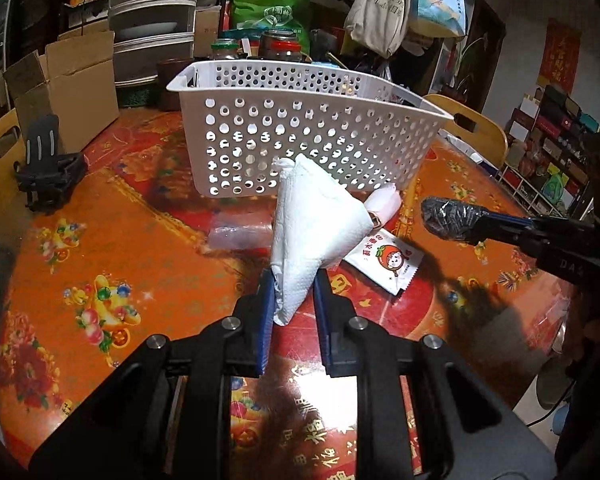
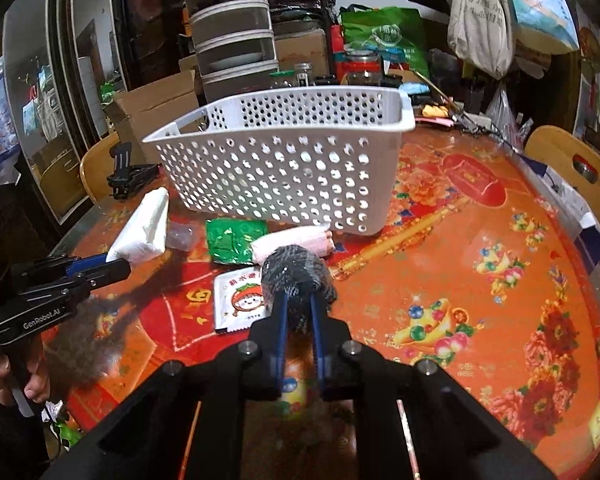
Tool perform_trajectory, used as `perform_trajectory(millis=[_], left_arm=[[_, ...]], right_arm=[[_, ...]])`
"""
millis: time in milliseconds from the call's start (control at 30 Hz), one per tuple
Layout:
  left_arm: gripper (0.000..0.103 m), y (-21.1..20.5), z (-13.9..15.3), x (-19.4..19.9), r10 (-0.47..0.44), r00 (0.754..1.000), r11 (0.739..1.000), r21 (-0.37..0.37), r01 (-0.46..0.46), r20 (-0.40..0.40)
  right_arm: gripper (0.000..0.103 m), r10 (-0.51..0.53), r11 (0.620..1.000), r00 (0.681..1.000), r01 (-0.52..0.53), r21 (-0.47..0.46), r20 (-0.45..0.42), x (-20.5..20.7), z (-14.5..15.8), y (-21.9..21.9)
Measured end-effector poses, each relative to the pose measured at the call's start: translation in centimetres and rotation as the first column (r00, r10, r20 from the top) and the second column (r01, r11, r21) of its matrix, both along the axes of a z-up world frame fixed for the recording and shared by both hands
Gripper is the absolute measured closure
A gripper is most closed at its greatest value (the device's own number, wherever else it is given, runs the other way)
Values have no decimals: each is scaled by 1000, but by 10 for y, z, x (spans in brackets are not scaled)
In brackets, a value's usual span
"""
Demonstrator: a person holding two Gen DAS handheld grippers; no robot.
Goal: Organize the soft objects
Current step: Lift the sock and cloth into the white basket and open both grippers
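Note:
My left gripper is shut on a folded white paper towel and holds it above the table, in front of the white perforated basket. My right gripper is shut on a dark plastic-wrapped bundle, also above the table. The basket stands at the table's middle. In the right wrist view the left gripper and its towel appear at the left. A pink rolled cloth, a green packet and a white sachet with a cartoon face lie on the table before the basket.
The table carries a red and orange patterned cover. A black phone stand and cardboard boxes are at the left. Jars and bags stand behind the basket. Wooden chairs ring the table. A clear plastic piece lies near the basket.

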State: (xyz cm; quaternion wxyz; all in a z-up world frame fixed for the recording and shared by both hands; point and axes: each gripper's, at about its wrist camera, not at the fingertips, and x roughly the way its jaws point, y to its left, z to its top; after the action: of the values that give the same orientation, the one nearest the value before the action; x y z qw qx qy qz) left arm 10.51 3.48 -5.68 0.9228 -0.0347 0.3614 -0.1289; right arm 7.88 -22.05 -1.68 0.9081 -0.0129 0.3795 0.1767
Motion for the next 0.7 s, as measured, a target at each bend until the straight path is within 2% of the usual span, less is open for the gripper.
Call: perform_trajectory(millis=[433,700], left_arm=[[86,13,39,-19,8,997,1000,1,-8,81],[86,19,95,0,3,989,999,34,-8,146]], right_arm=[[94,5,999,993,-9,39,116,-14,76,-11],[94,25,999,989,-30,36,146,18,125,-11]])
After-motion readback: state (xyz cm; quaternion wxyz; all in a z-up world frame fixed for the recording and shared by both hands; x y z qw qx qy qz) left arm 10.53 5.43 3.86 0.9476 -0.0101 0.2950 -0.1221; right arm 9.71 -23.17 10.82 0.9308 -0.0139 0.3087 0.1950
